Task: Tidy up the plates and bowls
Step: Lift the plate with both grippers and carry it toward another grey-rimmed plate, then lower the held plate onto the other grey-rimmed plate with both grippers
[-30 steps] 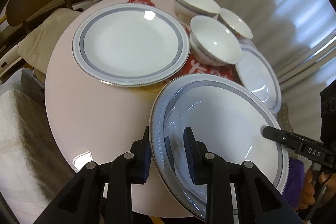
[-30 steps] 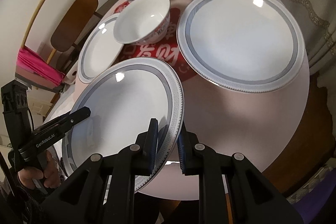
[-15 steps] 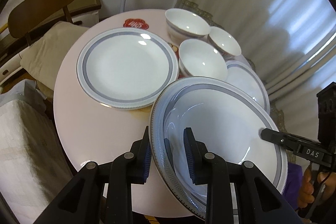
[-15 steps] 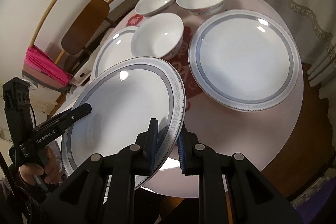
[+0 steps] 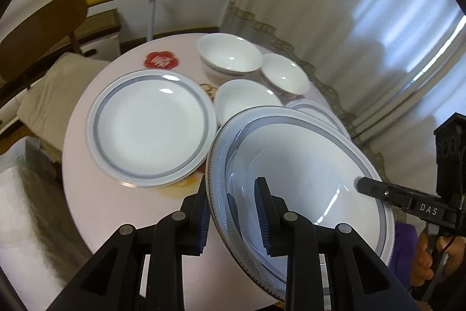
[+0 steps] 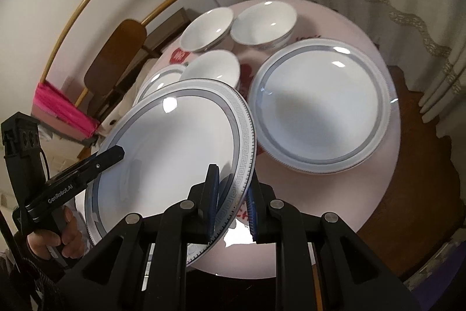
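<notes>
I have the glossy, grey-banded lifted plate (image 5: 305,165) pinched by its key-patterned rim on opposite sides, my left gripper (image 5: 233,212) and right gripper (image 6: 230,203) each clamped on it, holding it tilted above the near edge of the round pink table (image 5: 87,194). Bare tabletop shows only at that near edge, since a second large plate (image 5: 151,127), three smooth white bowls (image 5: 230,57) and a smaller plate (image 6: 158,80) crowd the rest. Only the right view shows the wooden floor (image 6: 422,165) past the table's rim and the pink bundle (image 6: 64,110) beside the chair (image 6: 116,57).

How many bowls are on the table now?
3. One bowl sits nearest the held plate; two more, a left bowl and a right bowl, stand side by side behind it. Others could be hidden.
</notes>
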A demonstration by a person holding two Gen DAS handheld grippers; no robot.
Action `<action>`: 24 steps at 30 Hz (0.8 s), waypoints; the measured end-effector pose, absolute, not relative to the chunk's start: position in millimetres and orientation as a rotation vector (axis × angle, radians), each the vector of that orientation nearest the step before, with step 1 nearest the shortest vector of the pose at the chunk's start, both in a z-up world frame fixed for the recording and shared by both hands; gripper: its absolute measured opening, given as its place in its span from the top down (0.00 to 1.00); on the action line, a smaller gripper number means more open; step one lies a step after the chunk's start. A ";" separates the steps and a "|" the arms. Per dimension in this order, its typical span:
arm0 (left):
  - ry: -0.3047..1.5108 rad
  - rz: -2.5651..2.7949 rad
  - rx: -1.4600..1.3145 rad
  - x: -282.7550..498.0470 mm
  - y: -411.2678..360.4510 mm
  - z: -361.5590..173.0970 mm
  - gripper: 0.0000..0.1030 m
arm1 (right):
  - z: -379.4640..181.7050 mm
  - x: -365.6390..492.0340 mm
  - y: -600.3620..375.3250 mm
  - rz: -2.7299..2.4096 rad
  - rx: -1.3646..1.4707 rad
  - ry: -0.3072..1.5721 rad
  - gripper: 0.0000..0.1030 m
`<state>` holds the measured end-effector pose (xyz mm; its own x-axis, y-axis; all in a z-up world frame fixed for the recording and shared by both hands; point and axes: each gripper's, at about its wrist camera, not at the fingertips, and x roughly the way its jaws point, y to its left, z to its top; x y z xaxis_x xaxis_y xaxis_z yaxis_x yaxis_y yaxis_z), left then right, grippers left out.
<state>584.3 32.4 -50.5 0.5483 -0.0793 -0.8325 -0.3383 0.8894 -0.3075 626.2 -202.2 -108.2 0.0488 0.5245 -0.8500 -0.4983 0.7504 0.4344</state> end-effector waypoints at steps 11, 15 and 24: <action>0.994 0.096 -0.428 618.1 23.5 -50.5 0.77 | -101.1 648.0 -216.4 0.711 0.041 1.296 0.83; 0.991 0.110 -0.435 633.3 11.0 -56.1 0.77 | -102.6 666.8 -222.2 0.729 0.019 1.291 0.83; 0.971 0.243 -0.525 675.3 -43.8 -77.7 0.77 | -121.2 741.4 -246.3 0.872 -0.103 1.328 0.83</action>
